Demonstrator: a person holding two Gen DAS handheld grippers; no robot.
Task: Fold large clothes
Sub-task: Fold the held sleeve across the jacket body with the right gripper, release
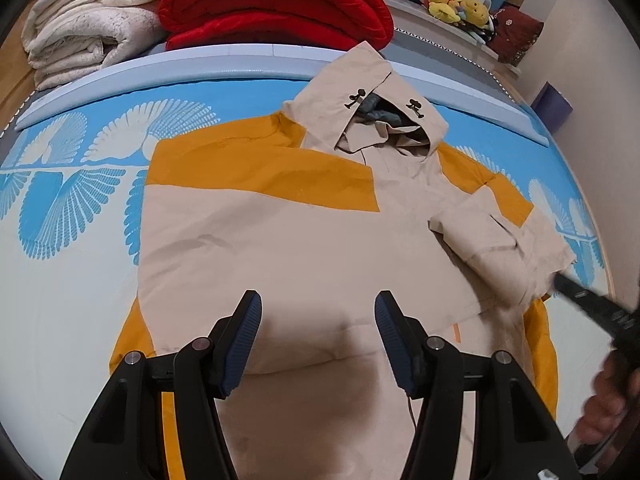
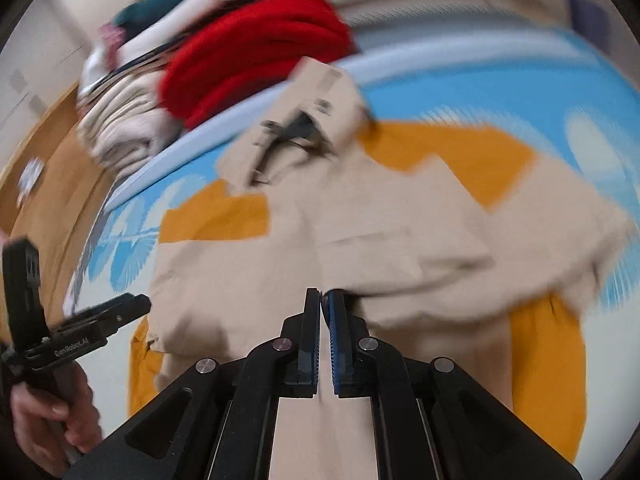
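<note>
The jacket (image 1: 280,248), beige with orange panels, lies spread front-up on the bed (image 1: 72,208), its hood (image 1: 372,96) pointing toward the far edge and its hem near the cameras. One sleeve (image 1: 492,232) is already folded in across the chest on the picture's right, so that side looks done; the other side also seems tucked, with an orange strip showing along the lower edge, though I cannot tell how neatly it lies underneath. What looks left, to my eye, is bringing the hem up toward the hood, or the hood down, to make a compact bundle, and then smoothing it. The left tool (image 1: 318,320) hangs over the lower middle of the jacket with its jaws about half apart and nothing between them. The right tool (image 2: 323,312) has its jaws nearly together, only a thin gap between the pads, and I see no cloth caught there; its view is heavily blurred. Beyond the jacket, at the far edge of the bed, sit a folded red blanket (image 1: 272,4) and a cream blanket (image 1: 88,24), with soft toys (image 1: 460,0) further off
</note>
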